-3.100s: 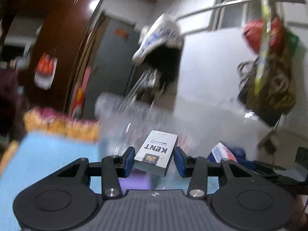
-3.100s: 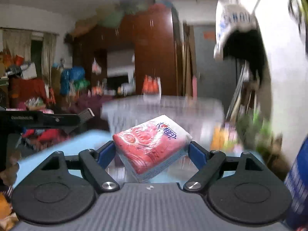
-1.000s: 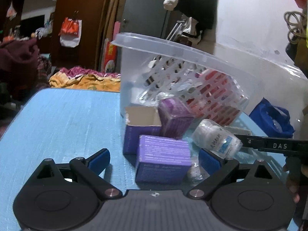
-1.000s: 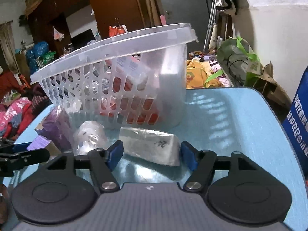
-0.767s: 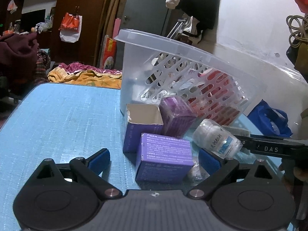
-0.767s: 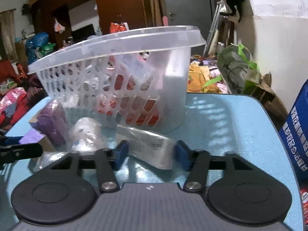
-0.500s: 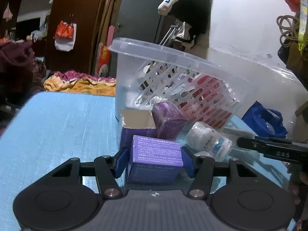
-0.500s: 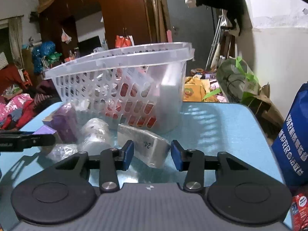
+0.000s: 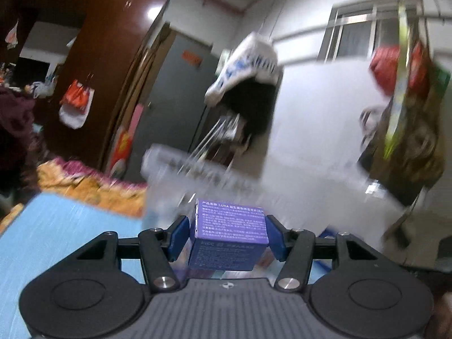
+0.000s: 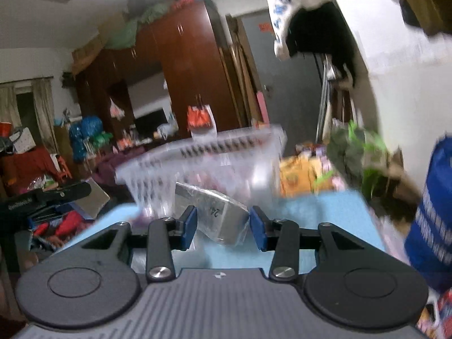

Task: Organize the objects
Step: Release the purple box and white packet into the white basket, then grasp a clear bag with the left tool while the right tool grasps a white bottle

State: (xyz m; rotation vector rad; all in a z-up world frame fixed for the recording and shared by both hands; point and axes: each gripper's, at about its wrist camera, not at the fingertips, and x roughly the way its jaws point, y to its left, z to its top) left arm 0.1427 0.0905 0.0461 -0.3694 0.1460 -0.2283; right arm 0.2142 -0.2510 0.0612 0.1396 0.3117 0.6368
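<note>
Both grippers lifted: left gripper (image 9: 227,238) clamps purple box (image 9: 228,237), right gripper (image 10: 223,227) silver packet (image 10: 217,216)

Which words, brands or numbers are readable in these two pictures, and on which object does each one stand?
"LUHA": in the top line of print on the purple box held in the left gripper; the remaining lines are too small to read.
"24": handwritten on the clear-wrapped packet held in the right gripper.
"ANGROU": partial blue letters on the white hanging garment.
Print on the blue bag: too blurred to read.
</note>
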